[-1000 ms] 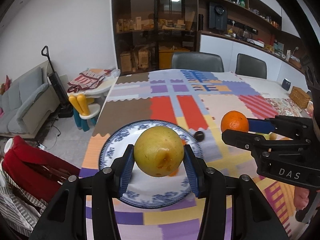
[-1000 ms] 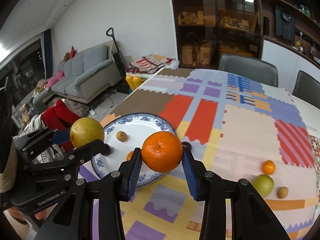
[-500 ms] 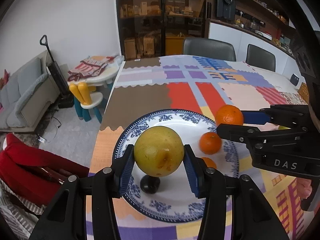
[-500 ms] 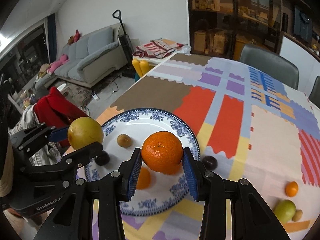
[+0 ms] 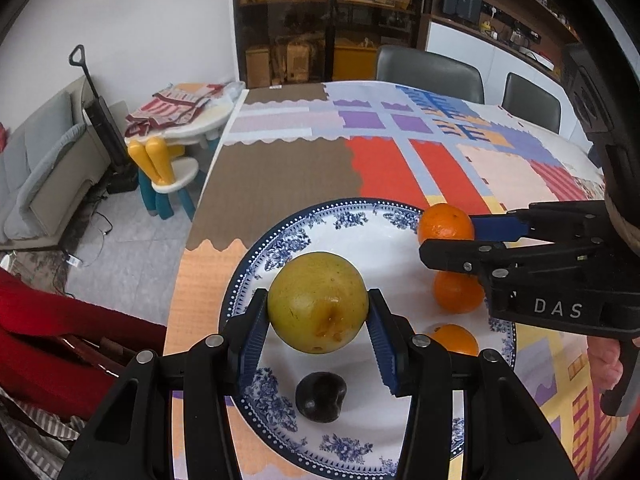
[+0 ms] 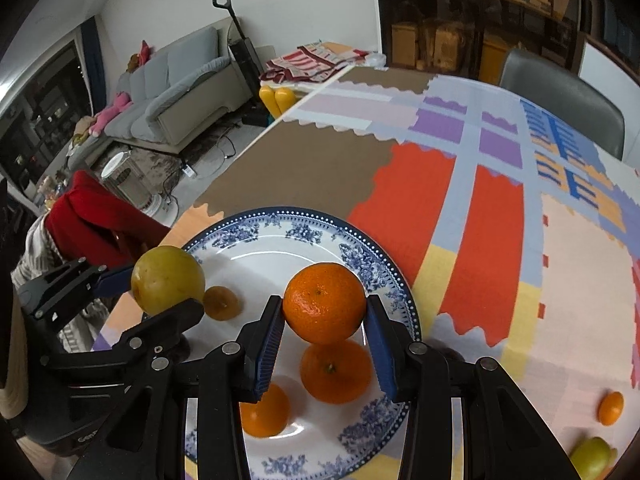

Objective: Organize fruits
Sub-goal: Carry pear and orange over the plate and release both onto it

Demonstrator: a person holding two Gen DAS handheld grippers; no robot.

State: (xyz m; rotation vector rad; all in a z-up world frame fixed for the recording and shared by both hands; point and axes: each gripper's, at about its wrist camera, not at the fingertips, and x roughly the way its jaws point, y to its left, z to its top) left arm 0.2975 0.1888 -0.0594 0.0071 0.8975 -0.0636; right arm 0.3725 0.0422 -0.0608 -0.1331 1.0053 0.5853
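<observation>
My left gripper (image 5: 318, 314) is shut on a yellow pear (image 5: 318, 302) and holds it above the blue-and-white plate (image 5: 352, 216). My right gripper (image 6: 324, 320) is shut on an orange (image 6: 324, 302) above the same plate (image 6: 248, 236). In the left wrist view the right gripper (image 5: 448, 236) with its orange (image 5: 445, 222) hangs over the plate's right side. On the plate lie two oranges (image 6: 335, 372) (image 6: 266, 412), a dark fruit (image 5: 321, 397) and a small brown fruit (image 6: 221, 303). The left gripper with the pear (image 6: 168, 279) shows at left in the right wrist view.
The plate sits near the table's left front corner on a colourful patchwork cloth (image 6: 480, 216). A small orange (image 6: 611, 408) and a green-yellow fruit (image 6: 592, 456) lie on the cloth at right. A red garment (image 5: 52, 340) hangs just off the table's left edge. Chairs (image 5: 430, 74) stand at the far side.
Both grippers have moved forward and down over the plate with their fruit still held. The plate and its fruits now look larger and closer.
</observation>
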